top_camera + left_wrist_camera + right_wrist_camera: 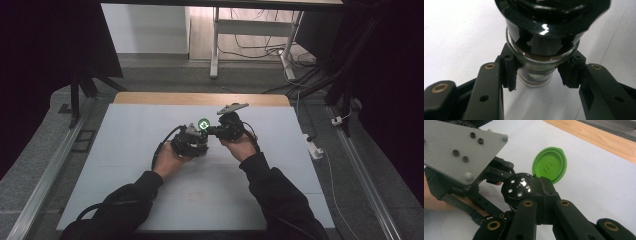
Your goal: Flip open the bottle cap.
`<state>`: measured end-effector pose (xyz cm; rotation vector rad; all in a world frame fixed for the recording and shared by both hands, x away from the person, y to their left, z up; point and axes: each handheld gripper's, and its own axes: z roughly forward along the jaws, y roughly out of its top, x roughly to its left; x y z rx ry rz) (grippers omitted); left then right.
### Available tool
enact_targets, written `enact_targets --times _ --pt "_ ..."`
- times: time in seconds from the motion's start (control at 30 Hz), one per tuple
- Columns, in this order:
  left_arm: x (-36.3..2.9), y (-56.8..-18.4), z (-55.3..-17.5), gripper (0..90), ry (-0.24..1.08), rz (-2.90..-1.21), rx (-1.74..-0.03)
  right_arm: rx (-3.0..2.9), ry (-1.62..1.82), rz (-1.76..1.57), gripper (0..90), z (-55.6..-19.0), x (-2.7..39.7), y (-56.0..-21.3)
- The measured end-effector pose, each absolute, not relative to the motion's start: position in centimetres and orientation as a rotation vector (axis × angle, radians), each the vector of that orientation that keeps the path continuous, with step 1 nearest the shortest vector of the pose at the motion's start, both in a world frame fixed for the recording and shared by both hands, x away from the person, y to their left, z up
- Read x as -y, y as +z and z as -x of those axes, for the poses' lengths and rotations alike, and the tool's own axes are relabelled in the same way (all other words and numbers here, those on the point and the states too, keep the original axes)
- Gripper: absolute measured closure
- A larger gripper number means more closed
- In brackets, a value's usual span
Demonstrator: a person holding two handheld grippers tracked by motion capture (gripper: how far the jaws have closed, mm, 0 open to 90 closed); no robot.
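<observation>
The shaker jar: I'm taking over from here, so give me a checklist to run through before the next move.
1. Left gripper clamped on the glass jar: ok.
2. Green flip lid open: ok.
3. Sprinkle holes in the black cap uncovered: ok.
4. Right gripper jaws shut, tips at the cap by the lid hinge: ok.
5. Jar upright or tilted: cannot tell.
6. Jar's contents level: cannot tell; something brown shows under the cap.

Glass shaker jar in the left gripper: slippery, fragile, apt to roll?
The shaker jar looks like smooth round glass, so probably slippery and breakable. The left gripper clamps only its narrow body, so it might twist. Its green flip lid stands open; contents could spill if tipped.
</observation>
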<state>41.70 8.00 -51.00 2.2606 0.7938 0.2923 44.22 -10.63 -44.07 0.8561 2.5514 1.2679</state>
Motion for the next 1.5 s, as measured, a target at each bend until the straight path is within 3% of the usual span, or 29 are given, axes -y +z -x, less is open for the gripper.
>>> enact_targets --times 0.2,0.57,0.93,1.0,1.17,1.5 --pt "-7.8 -50.8 -41.8 51.6 0.301 -2.295 -0.778 -2.546 1.267 -0.843 89.0 -43.9 10.7 -43.9" --pt "-8.4 -49.8 -41.6 32.7 0.286 -2.268 -0.786 -2.545 1.264 -0.834 74.7 -43.3 11.2 -43.3" --pt "-9.9 -48.7 -41.0 18.4 0.201 -2.254 -0.804 -2.546 1.272 -0.854 46.4 -42.1 11.0 -43.2" --pt "-10.0 -48.6 -40.6 15.6 0.212 -2.273 -0.818 -2.543 1.244 -0.865 36.7 -41.7 11.0 -43.4" --pt "-10.6 -48.1 -40.0 12.4 0.136 -2.286 -0.823 -2.546 1.22 -0.896 26.7 -41.3 11.3 -43.7" --pt "-12.3 -47.1 -37.6 3.8 0.148 -2.286 -0.829 -2.556 1.221 -0.897 12.4 -40.1 11.9 -43.8"
